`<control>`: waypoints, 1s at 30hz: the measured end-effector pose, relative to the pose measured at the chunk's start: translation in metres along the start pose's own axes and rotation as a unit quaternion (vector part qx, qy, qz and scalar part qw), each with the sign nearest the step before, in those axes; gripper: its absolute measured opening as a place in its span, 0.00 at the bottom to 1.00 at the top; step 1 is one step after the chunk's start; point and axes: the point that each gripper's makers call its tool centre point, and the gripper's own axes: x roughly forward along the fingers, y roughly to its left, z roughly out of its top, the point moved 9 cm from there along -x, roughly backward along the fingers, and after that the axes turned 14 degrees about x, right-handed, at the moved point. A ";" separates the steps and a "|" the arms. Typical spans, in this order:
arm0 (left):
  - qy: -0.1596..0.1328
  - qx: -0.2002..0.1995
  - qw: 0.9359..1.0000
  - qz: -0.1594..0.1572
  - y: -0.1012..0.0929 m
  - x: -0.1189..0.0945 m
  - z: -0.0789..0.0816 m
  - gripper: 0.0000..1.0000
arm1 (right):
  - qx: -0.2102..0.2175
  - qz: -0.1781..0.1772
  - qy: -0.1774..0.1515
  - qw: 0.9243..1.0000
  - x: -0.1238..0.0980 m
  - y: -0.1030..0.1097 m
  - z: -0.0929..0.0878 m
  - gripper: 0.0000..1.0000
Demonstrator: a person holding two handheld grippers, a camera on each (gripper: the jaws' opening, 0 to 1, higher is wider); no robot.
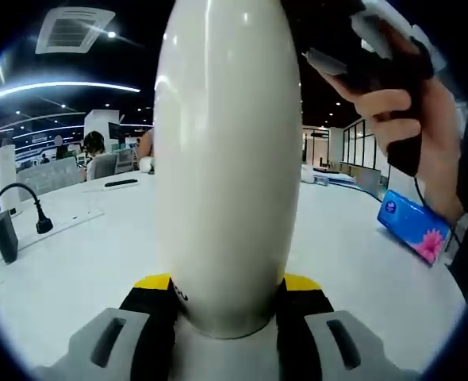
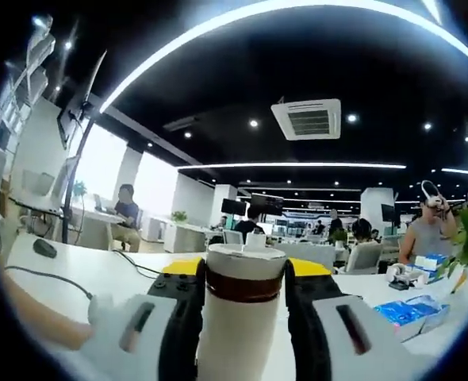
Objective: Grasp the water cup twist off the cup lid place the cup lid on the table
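Above the white worktop [image 1: 75,270], left tool [image 1: 228,305] pinches the white water cup [image 1: 228,159] at its rounded base, held off the surface. Right tool [image 2: 246,298] clamps the cup lid [image 2: 246,262] end. Blue tissue pack [image 1: 412,226] lies nearby.

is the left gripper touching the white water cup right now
Touching. In the left gripper view the left gripper has its jaws pressed against both sides of the water cup, with no gap visible.
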 end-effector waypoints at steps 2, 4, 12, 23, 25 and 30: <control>0.000 0.000 1.000 0.000 0.000 0.000 0.000 0.51 | 0.002 0.012 0.000 1.000 0.000 -0.002 0.000 0.43; 0.000 0.000 1.000 0.000 0.000 0.001 0.000 0.51 | 0.004 0.023 0.000 1.000 -0.001 -0.003 0.000 0.43; 0.000 0.000 1.000 0.001 -0.006 0.000 0.001 0.51 | 0.030 0.073 -0.003 0.997 0.003 -0.010 -0.001 0.43; 0.001 0.000 1.000 0.002 -0.009 -0.002 0.002 0.51 | 0.048 0.134 -0.004 0.990 0.010 -0.015 -0.004 0.43; 0.001 0.000 1.000 0.001 -0.008 -0.002 0.002 0.51 | 0.054 0.151 -0.003 0.987 0.011 -0.017 -0.005 0.43; 0.001 0.000 1.000 0.002 -0.008 -0.002 0.002 0.51 | 0.072 0.186 -0.001 0.980 0.013 -0.023 -0.006 0.43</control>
